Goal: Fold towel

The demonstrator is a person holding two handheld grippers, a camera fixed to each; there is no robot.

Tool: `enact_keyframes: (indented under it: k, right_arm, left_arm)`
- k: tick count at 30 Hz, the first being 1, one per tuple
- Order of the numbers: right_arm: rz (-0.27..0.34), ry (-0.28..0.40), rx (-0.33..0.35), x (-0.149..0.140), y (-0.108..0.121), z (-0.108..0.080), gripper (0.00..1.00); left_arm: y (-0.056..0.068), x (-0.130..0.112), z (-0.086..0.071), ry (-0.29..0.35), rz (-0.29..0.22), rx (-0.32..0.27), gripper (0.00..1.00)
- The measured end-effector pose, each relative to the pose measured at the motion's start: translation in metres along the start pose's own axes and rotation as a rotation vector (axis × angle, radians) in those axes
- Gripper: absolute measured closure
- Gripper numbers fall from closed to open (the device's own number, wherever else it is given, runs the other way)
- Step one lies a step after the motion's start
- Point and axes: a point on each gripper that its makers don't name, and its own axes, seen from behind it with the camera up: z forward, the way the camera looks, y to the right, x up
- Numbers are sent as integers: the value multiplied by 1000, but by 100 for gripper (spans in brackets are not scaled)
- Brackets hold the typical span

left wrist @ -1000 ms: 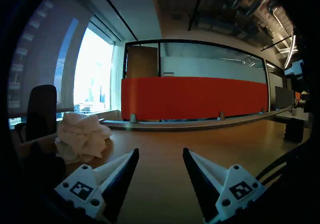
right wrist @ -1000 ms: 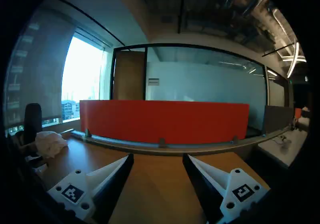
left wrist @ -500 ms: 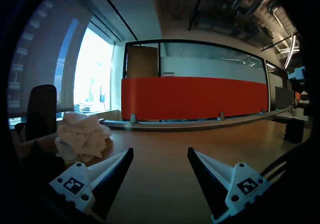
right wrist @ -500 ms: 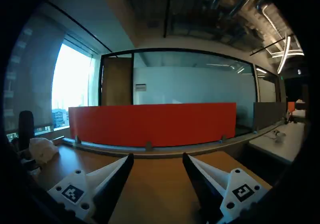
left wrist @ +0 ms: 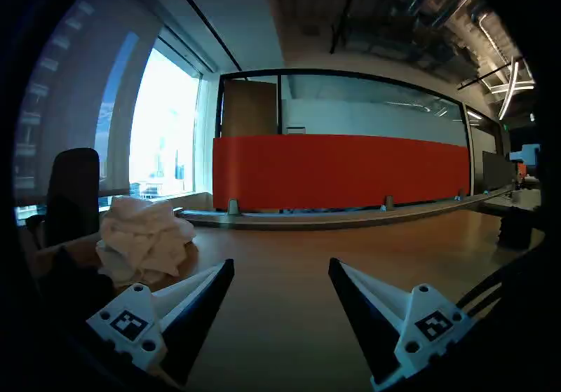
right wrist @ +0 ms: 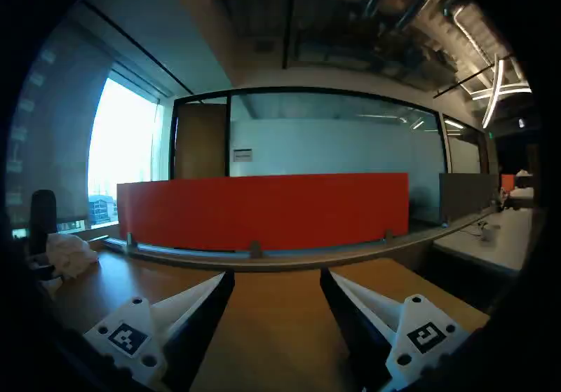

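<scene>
Warm wooden tabletop (left wrist: 280,322) in an office, seen low in both views. Nearest, left gripper (left wrist: 280,262) with fingers (left wrist: 200,301) spread wide apart, gripping nothing, only bare wood between the tips. Same with right gripper (right wrist: 275,274): fingers (right wrist: 193,308) parted, nothing between. Just past the left gripper's left finger, crumpled white towel (left wrist: 144,241), heaped on the tabletop, not folded, clear of both fingers. In the right gripper view, same towel (right wrist: 69,254) small and well apart at the far left. Behind the towel, dark chair back (left wrist: 73,192). At the right edge of the left gripper view, small black object (left wrist: 515,227), too dim to identify. Farther, red divider (left wrist: 336,171) along the tabletop's back edge. Beyond, glass wall (left wrist: 365,104) and bright window (left wrist: 165,139).
</scene>
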Motion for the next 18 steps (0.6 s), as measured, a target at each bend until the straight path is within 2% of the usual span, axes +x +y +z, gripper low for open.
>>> enact_keyframes:
  k: [14, 18]
  right_arm:
    - [-31, -11, 11, -63, -1, 1, 6]
    - [-11, -18, 6, -76, 2, 0, 6]
  left_arm:
    - [0, 0, 0, 0, 0, 0, 0]
    - [1, 0, 0, 0, 0, 0, 0]
